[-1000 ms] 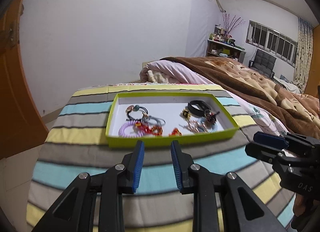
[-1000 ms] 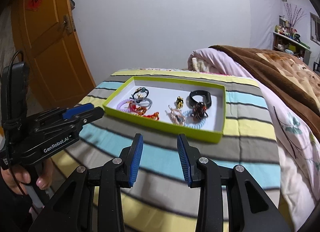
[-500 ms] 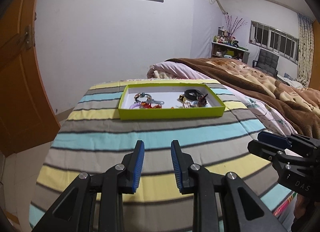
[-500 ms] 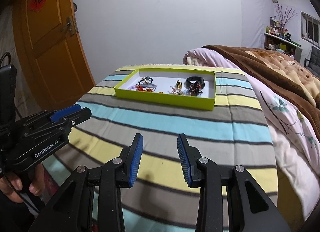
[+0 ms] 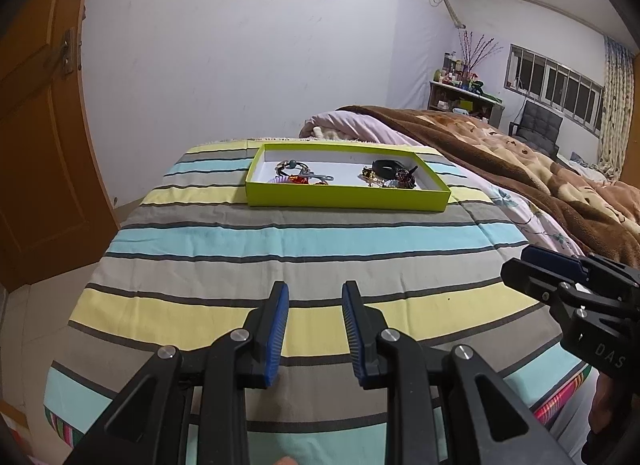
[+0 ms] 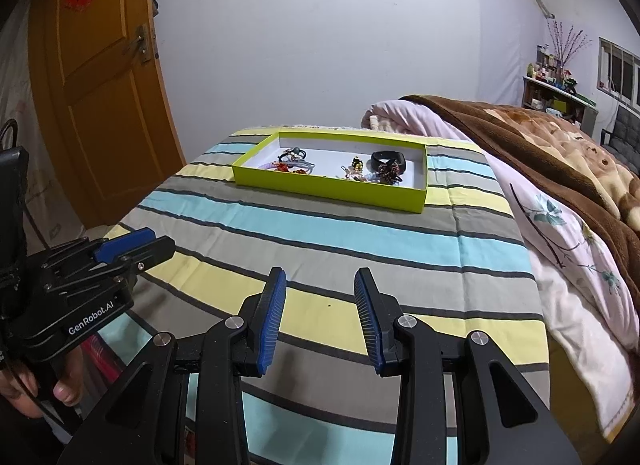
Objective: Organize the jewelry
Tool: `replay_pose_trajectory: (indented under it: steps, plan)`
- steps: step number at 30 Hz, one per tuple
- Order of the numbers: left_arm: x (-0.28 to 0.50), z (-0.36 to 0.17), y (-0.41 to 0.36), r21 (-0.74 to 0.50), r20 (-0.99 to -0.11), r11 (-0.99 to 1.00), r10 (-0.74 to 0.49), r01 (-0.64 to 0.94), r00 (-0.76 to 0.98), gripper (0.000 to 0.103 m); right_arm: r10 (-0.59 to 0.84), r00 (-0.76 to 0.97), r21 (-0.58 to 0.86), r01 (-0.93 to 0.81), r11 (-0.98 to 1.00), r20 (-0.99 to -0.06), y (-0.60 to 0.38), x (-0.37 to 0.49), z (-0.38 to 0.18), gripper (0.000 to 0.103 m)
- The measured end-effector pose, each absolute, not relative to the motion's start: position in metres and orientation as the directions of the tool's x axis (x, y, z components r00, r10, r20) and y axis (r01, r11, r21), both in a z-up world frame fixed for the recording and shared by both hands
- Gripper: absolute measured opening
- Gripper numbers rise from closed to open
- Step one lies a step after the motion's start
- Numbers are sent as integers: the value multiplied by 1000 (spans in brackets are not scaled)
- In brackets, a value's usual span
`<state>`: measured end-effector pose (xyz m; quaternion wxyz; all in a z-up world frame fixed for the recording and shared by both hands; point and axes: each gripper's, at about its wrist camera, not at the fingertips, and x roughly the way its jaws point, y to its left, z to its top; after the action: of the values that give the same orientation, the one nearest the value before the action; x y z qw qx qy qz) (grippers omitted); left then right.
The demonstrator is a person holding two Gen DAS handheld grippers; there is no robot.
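Observation:
A lime-green box (image 5: 344, 199) (image 6: 328, 187) with a white floor sits at the far end of a striped cloth. It holds hair ties (image 5: 298, 169) (image 6: 296, 159) on the left, and a black band (image 5: 386, 167) (image 6: 388, 161) with small charms on the right. My left gripper (image 5: 314, 297) is open and empty, far back from the box over the near stripes. My right gripper (image 6: 320, 285) is open and empty, also far back. Each gripper shows in the other's view, at the right edge (image 5: 560, 277) and the left edge (image 6: 120, 249).
The striped cloth (image 5: 304, 233) covers a table that drops off at its left and near edges. A bed with a brown blanket (image 6: 540, 137) runs along the right. An orange door (image 6: 92, 85) stands at the left. A white wall is behind.
Both grippers have pulled back from the box, which now looks smaller and farther away. Both stay open and empty.

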<state>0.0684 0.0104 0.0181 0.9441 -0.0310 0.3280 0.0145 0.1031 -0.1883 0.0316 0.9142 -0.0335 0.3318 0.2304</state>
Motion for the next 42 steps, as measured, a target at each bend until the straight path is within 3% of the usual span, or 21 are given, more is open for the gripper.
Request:
replay_pose_trajectory:
  steps: [42]
  plan:
    - [70, 18, 14, -52, -615, 997, 7, -49, 788, 27, 403, 668, 93, -449, 889, -626, -184, 103, 32, 37]
